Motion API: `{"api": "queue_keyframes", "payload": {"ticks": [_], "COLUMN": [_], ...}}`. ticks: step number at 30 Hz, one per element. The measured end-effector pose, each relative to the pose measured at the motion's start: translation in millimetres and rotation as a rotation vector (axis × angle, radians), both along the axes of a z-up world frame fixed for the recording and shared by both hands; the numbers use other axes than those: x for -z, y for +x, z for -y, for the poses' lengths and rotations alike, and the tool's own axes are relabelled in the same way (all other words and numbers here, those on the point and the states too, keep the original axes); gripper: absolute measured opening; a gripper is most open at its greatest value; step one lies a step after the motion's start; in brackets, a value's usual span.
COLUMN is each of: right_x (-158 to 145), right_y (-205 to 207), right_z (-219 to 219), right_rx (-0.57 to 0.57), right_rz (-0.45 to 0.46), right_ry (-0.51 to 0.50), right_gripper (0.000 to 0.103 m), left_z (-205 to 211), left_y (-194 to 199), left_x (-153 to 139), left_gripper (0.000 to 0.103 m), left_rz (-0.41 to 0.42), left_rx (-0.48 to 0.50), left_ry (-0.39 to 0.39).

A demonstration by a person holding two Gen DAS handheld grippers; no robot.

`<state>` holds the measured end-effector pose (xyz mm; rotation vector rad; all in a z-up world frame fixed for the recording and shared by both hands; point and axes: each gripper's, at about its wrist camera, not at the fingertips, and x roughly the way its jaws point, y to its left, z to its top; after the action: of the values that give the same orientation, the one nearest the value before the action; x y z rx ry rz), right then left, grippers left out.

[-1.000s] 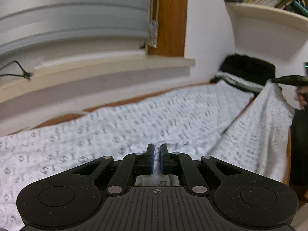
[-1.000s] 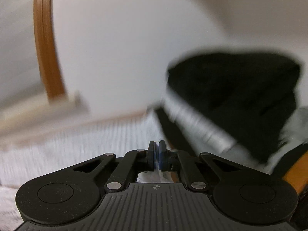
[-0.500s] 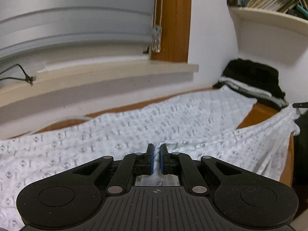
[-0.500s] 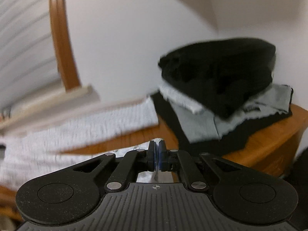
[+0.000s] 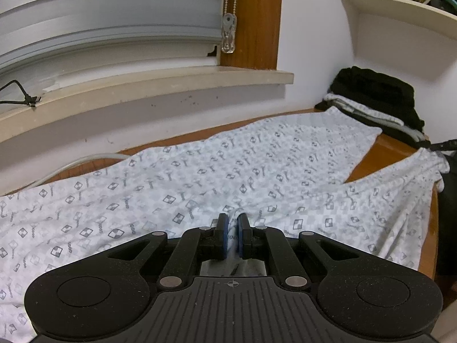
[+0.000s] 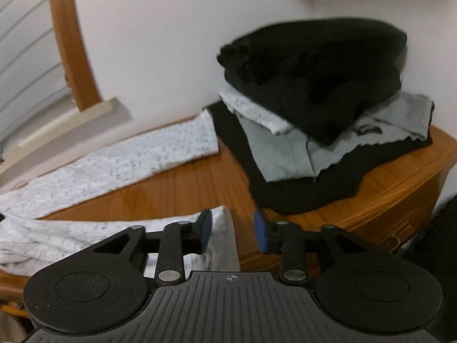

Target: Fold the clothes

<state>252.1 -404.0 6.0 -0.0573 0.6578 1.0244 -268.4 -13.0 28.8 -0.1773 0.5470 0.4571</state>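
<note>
A white patterned garment [image 5: 217,171] lies spread across the wooden table [image 5: 382,148], one leg toward the far right and another draped over the near right edge. My left gripper [image 5: 232,238] is shut on a fold of this garment near its middle. My right gripper [image 6: 232,233] is open; the garment's end [image 6: 225,237] lies loose between its fingers at the table's near edge [image 6: 371,200]. The right gripper's tip also shows at the far right of the left wrist view [image 5: 445,144].
A stack of folded clothes, black on top of grey and white [image 6: 317,108], sits on the table's far right corner by the wall. A window sill [image 5: 142,85] with a cable [image 5: 20,97] runs behind the table. A bookshelf [image 5: 400,3] hangs above right.
My right gripper has lowered the garment's end to the table's near edge and opened its jaws. My left gripper stays shut on the fold.
</note>
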Motion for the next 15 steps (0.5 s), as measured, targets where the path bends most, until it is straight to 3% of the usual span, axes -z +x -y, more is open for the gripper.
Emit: {"api": "queue_keyframes", "payload": {"ticks": [7,10,15], "right_x": [7,0,-26], "right_y": [6,2,-12], "right_z": [-14,-14,6], "right_rx": [-0.023,-0.046,-0.002], "right_rz": [-0.093,-0.08,0.007], "right_ry": [0.02,0.043,0.146], "right_gripper": [0.04,0.008,0.007], "left_z": [1,1,10], "left_y": [1,1,-6], "left_x": [0,0,-4], "left_gripper": [0.007,0.007,0.007], "left_rz": [-0.008,-0.01,0.043], "left_rx": [0.002,0.003,0.045], "left_ry": [0.003,0.01,0.038]}}
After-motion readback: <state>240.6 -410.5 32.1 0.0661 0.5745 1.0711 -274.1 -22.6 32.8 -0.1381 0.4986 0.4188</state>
